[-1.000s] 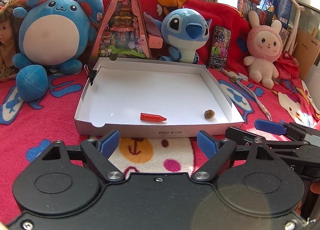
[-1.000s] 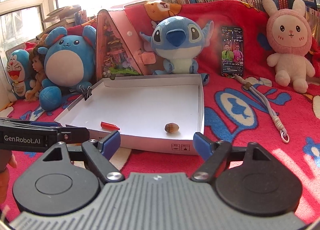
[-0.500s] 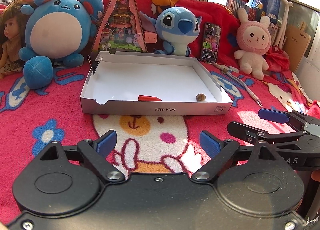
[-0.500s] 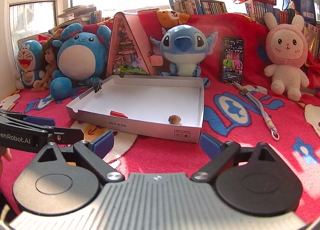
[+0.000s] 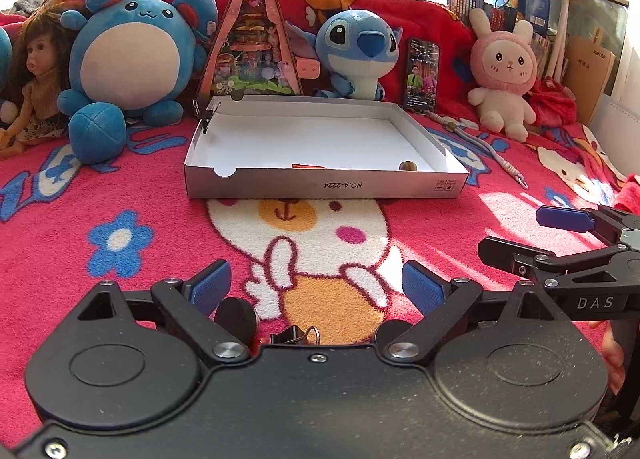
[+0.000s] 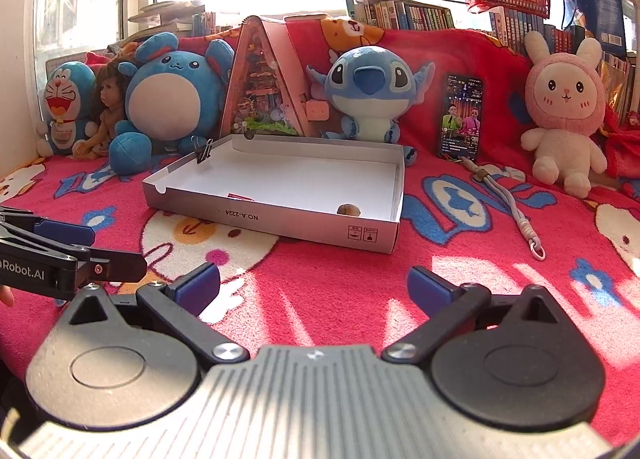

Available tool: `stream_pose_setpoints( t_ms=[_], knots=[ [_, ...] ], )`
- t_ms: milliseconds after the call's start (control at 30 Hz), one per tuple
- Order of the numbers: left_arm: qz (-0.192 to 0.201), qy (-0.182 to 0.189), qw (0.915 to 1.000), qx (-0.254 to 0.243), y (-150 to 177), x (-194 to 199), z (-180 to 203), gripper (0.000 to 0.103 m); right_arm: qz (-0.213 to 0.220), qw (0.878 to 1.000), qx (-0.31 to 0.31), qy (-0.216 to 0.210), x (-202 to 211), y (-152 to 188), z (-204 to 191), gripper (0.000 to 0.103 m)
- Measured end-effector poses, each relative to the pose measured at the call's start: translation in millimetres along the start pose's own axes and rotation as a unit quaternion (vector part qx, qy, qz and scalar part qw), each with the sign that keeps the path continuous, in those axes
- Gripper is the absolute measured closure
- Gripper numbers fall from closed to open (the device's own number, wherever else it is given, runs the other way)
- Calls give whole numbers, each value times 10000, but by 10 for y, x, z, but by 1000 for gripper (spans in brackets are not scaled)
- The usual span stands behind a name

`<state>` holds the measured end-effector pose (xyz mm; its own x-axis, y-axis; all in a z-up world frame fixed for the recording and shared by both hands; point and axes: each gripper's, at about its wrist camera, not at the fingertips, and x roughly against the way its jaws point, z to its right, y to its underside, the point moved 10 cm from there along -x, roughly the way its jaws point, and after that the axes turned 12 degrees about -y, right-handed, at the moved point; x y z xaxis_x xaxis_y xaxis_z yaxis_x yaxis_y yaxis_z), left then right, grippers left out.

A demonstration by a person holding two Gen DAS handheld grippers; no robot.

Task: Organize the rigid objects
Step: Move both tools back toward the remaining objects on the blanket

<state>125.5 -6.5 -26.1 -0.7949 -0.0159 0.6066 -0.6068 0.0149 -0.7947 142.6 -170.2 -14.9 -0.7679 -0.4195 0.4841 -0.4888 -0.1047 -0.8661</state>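
Note:
A shallow white cardboard box [image 5: 320, 185] [image 6: 280, 219] lies on the red blanket ahead of both grippers. Inside it lie a red crayon [image 5: 308, 166] [image 6: 239, 196] and a brown nut [image 5: 408, 166] [image 6: 349, 210], mostly hidden by the front wall. My left gripper [image 5: 316, 285] is open and empty, low over the blanket. Just under it lie a black disc [image 5: 235, 317], a black binder clip [image 5: 294, 335] and another dark disc [image 5: 390, 329]. My right gripper [image 6: 314, 285] is open and empty, to the right of the left one.
Plush toys, a doll [image 5: 32, 71], a triangular toy box [image 5: 254, 43] and a phone [image 5: 422, 75] line the back. A binder clip [image 5: 206, 115] grips the box's far left corner. A grey lanyard [image 6: 516, 211] lies right of the box. The right gripper shows in the left wrist view [image 5: 560, 239].
Both grippers have pulled back from the box and dropped lower, so the box looks farther away. The disc and binder clip have come into view under the left gripper.

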Motion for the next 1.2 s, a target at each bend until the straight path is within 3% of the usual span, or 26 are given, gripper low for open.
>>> stream_pose_setpoints(
  t_ms=[1000, 1133, 1200],
  knots=[
    [388, -457, 9982, -53, 429, 350, -263, 12, -176, 9997, -25, 167, 124, 390, -90, 0],
    [352, -484, 9982, -31, 463, 409, -289, 16, -97, 9999, 78, 88, 196, 386, -112, 0],
    [273, -468, 9985, 18, 490, 420, -301, 23, -72, 9999, 125, 50, 230, 393, -130, 0]
  ],
)
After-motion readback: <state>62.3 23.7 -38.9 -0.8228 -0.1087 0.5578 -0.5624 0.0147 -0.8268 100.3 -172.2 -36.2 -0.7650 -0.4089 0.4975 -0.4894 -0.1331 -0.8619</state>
